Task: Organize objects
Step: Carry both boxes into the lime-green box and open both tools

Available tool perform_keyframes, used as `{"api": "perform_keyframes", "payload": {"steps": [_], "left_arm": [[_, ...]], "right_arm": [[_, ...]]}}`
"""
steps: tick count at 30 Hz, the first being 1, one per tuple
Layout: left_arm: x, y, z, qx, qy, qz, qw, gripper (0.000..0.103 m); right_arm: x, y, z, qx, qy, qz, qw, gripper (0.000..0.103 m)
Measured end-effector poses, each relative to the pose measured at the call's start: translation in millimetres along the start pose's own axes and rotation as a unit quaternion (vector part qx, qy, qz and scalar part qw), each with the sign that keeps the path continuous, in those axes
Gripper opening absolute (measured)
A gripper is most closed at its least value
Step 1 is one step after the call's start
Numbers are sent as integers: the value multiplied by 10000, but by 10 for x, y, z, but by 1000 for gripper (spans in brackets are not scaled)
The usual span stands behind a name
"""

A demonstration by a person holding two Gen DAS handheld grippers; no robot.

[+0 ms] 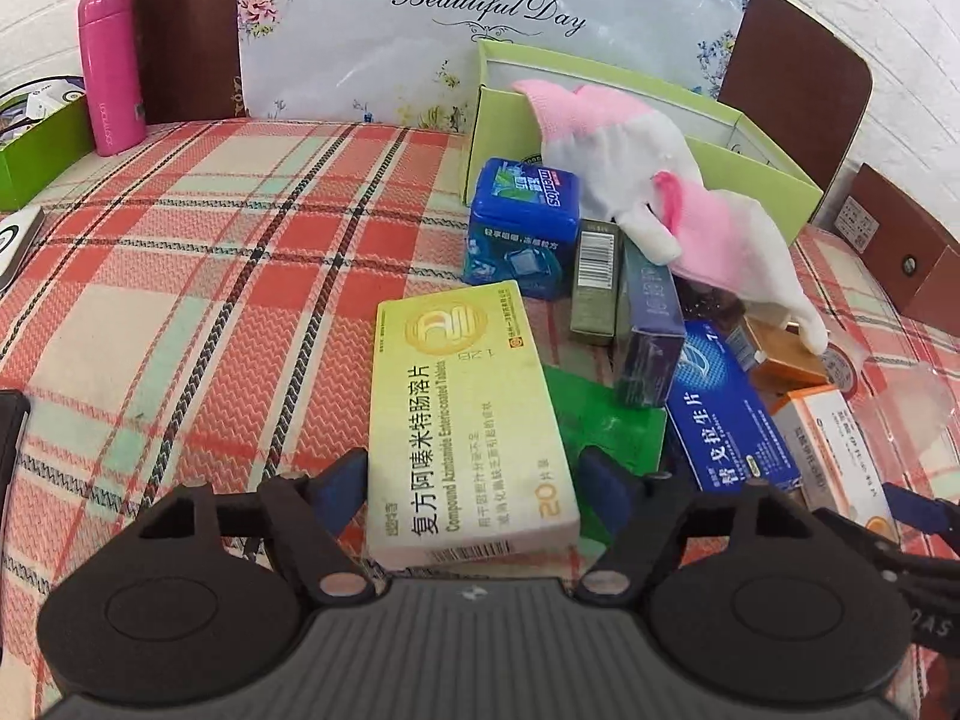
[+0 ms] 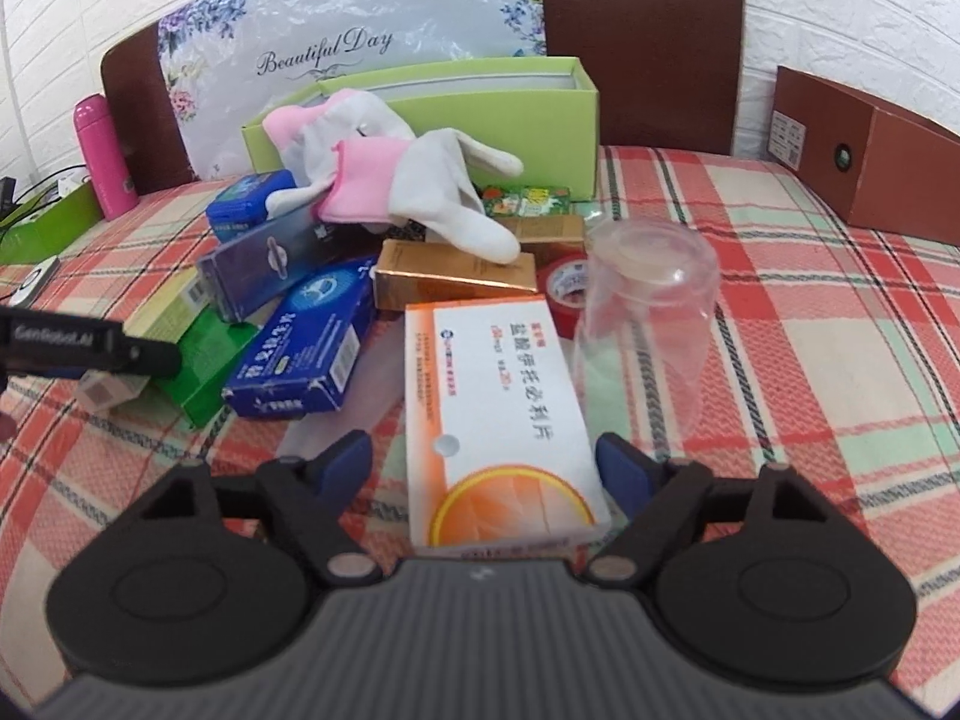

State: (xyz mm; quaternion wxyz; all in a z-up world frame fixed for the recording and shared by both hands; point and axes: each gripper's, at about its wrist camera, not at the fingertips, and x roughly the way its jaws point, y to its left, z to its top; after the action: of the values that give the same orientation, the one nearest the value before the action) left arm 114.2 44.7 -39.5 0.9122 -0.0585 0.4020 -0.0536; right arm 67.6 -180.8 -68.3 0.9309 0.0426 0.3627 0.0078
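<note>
A pile of small boxes lies on the plaid tablecloth in front of an open light-green box (image 1: pixel 630 138), which also shows in the right wrist view (image 2: pixel 432 114). Pink and white gloves (image 1: pixel 648 180) drape over the pile. My left gripper (image 1: pixel 474 480) is open, its blue-padded fingers either side of a yellow-green medicine box (image 1: pixel 462 420). My right gripper (image 2: pixel 486 468) is open around a white and orange medicine box (image 2: pixel 498 408). I cannot tell whether the pads touch either box. A blue medicine box (image 2: pixel 306 342), a green box (image 2: pixel 204 360) and gold boxes (image 2: pixel 450 276) lie in the pile.
An upturned clear plastic cup (image 2: pixel 648 312) stands right of the orange box, red tape (image 2: pixel 567 294) behind it. A pink flask (image 1: pixel 111 66) and a dark green box (image 1: pixel 36 150) stand far left. A brown carton (image 2: pixel 864 156) sits far right. Chairs and a floral bag stand behind.
</note>
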Motion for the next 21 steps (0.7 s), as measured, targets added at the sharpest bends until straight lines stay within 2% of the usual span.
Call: {"api": "perform_keyframes", "payload": {"steps": [1,4,6,9,13,17,21], "left_arm": [[18,8,25,-13,3,41,10000,79],[25,24,83,37,23,187,9998,79],[69,43,100,166,26,194,9997,80],[100,130,122,-107,29,-112,9999,71],[-50,115,68,-85,57,-201,9997,69],[-432,31,145,49,-333,-531,9980,69],[-796,-161,555,295,-1060,-748,9911,69]], "right_arm": [[42,16,23,-5,26,-3,10000,82],[93,11,31,19,135,0,9999,65],[53,-22,-27,67,123,84,9999,65],[-24,-25,-108,-46,100,132,9999,65],[-238,2,-129,-60,49,415,9991,65],[-489,73,29,-156,-219,761,9967,65],[-663,141,463,-269,-644,1082,9917,65]]}}
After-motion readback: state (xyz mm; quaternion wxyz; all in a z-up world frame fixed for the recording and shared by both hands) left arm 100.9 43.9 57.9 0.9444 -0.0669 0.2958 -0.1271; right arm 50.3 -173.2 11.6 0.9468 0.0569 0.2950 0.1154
